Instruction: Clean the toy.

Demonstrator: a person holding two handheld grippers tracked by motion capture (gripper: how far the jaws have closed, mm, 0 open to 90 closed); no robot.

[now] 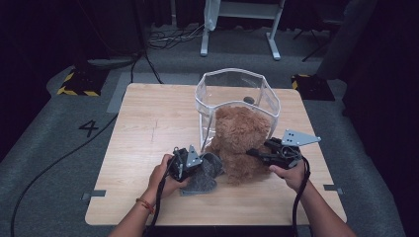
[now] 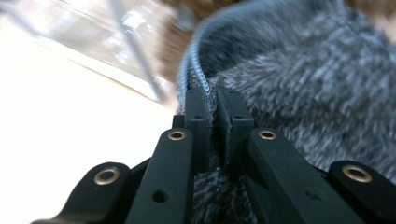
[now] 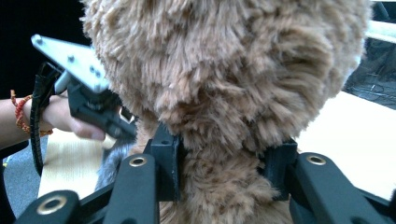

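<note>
Two grips: left gripper (image 2: 212,109) pinches the grey fuzzy knitted garment (image 1: 206,173); right gripper (image 3: 224,163) clamps the brown plush teddy bear (image 1: 241,140).
Where: both on the table (image 1: 143,128), before the clear plastic bag (image 1: 237,94).
Left: dressing the bear looks barely begun.

The left gripper (image 2: 212,109) pinches the grey fuzzy cloth's (image 2: 299,70) corded edge, apparently tightly.

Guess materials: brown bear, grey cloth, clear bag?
Bear: brown plush, likely synthetic; long shaggy pile, matte.
Grey cloth: short fuzzy fleece or knit with a corded edge seam; the left claw is shut on that edge.
Bag: clear glossy plastic, probably vinyl; see-through with glare and pale seamed edges.
</note>
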